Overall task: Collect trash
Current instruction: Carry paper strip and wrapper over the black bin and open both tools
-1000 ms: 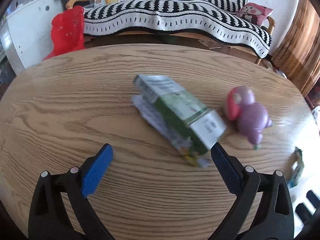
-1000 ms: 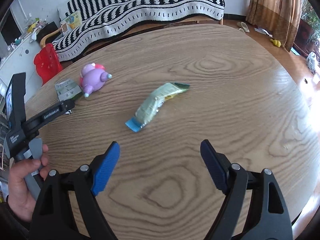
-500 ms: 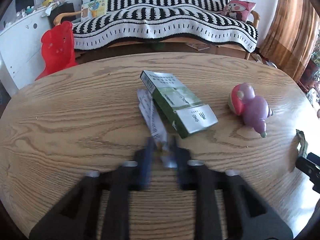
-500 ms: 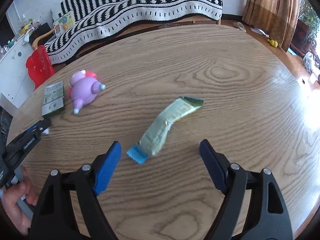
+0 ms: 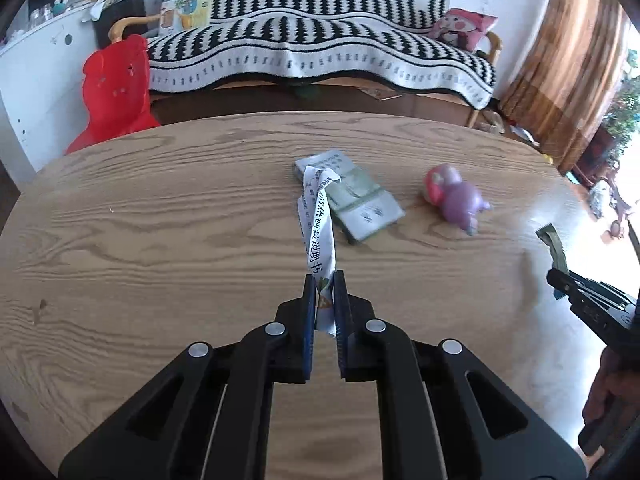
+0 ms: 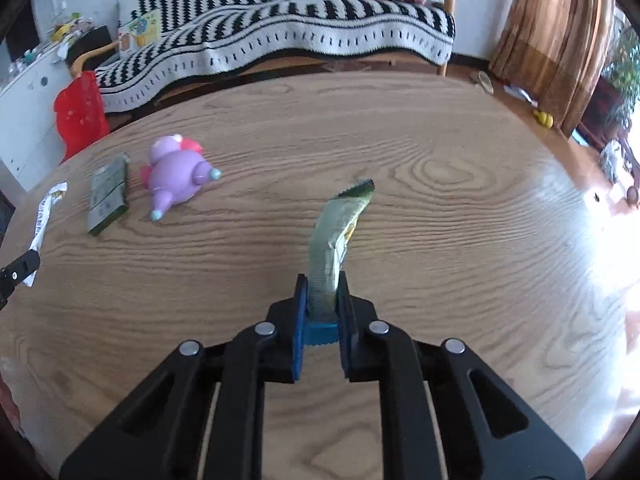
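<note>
My left gripper [image 5: 323, 280] is shut on a white printed paper strip [image 5: 318, 220], which hangs out in front of it above the wooden table [image 5: 160, 220]. The strip also shows at the left edge of the right wrist view [image 6: 46, 216]. My right gripper [image 6: 322, 284] is shut on a green snack wrapper [image 6: 334, 240] with a blue end, lifted off the table. The wrapper's tip shows in the left wrist view [image 5: 554, 246] at the right.
A green and white box [image 5: 352, 198] [image 6: 108, 196] lies flat on the table. A purple and pink toy [image 5: 454, 196] [image 6: 176, 176] lies next to it. A striped sofa [image 5: 320, 52] and a red plastic chair [image 5: 114, 92] stand beyond the table.
Both grippers went from open to shut. The left closed on the paper strip and lifted it from beside the box. The right closed on the green wrapper and raised it.
</note>
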`<state>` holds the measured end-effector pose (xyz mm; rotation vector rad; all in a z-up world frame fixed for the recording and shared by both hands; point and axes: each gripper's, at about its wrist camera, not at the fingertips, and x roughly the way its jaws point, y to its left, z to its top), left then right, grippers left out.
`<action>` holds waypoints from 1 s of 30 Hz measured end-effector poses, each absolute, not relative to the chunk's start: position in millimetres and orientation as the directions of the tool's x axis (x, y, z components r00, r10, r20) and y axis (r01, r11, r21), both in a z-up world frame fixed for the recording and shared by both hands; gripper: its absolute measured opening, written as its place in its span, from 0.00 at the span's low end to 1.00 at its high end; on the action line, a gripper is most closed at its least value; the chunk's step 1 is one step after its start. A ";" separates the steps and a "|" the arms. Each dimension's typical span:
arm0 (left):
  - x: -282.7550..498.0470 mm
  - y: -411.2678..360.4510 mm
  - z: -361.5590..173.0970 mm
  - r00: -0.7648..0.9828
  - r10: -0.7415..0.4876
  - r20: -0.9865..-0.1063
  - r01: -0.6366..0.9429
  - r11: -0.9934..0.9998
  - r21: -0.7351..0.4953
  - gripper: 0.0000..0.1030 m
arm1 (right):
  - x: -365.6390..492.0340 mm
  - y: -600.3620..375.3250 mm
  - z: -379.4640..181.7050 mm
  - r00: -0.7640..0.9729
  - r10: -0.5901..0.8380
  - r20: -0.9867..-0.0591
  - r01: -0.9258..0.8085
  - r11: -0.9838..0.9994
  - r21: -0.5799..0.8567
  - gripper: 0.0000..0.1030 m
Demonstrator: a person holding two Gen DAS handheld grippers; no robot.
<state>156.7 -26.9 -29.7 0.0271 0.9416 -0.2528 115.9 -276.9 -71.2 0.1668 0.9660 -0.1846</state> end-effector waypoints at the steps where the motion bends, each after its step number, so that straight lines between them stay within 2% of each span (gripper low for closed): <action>1: 149.4 -30.0 -25.0 0.565 -0.221 -0.795 0.239 0.966 -0.099 0.08 | 107.2 -278.0 -67.0 0.561 -0.075 -0.824 0.227 0.972 0.066 0.13; 8: 109.9 -82.9 -5.9 0.566 -0.309 -0.764 0.358 0.927 -0.110 0.08 | 31.5 -312.4 -39.6 0.588 -0.098 -0.803 0.254 0.965 0.069 0.13; 15: 41.2 -198.1 2.0 0.506 -0.451 -0.735 0.572 0.813 -0.105 0.08 | -64.1 -398.9 -31.1 0.566 -0.215 -0.796 0.408 0.912 0.044 0.13; 22: -56.3 -320.1 -10.4 0.393 -0.575 -0.718 0.774 0.628 -0.079 0.08 | -189.5 -503.1 -51.6 0.484 -0.323 -0.813 0.602 0.797 0.042 0.14; 30: -153.8 -417.4 -48.9 0.222 -0.627 -0.747 0.902 0.424 -0.087 0.08 | -306.1 -584.9 -96.2 0.372 -0.348 -0.861 0.738 0.673 0.046 0.14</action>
